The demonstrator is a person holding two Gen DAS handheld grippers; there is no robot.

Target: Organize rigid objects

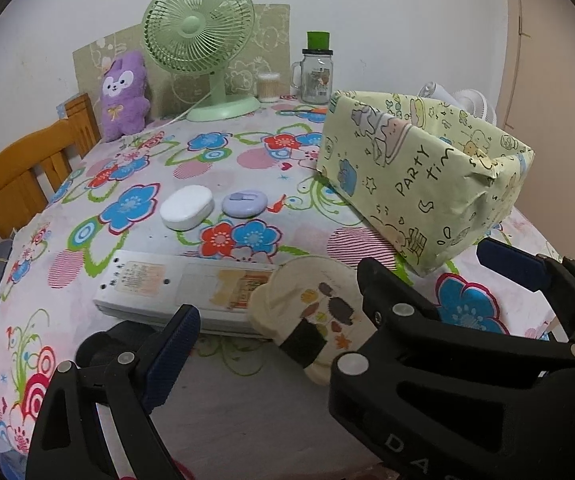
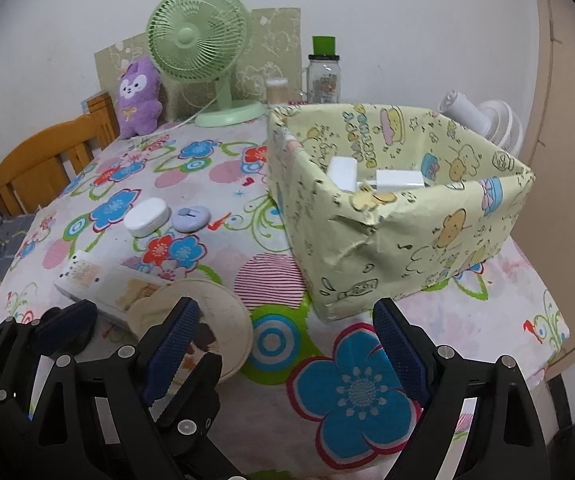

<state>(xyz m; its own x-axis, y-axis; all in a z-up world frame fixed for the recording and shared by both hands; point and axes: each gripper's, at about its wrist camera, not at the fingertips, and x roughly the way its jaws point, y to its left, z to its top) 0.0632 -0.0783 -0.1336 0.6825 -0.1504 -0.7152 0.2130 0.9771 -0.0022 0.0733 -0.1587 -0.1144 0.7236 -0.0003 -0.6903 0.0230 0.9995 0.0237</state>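
Observation:
A cream cloud-shaped case (image 1: 311,300) with stickers and a black band lies partly on a long white power strip (image 1: 183,292). My left gripper (image 1: 287,332) hangs open just above that case, touching nothing. Its right finger is hidden behind the right gripper's fingers (image 1: 399,300). Further back lie a white oval case (image 1: 186,207) and a lilac round case (image 1: 244,203). My right gripper (image 2: 285,344) stands open over bare tablecloth, between the cream case (image 2: 215,312) and the paper-wrapped box (image 2: 387,240). Two white adapters (image 2: 399,180) lie inside the box.
At the back stand a green fan (image 1: 199,36), a purple plush (image 1: 123,92), a jar with a green lid (image 1: 316,72) and a swab tub (image 1: 268,87). A wooden chair (image 1: 19,184) is at the left. A white fan (image 2: 495,124) lies behind the box.

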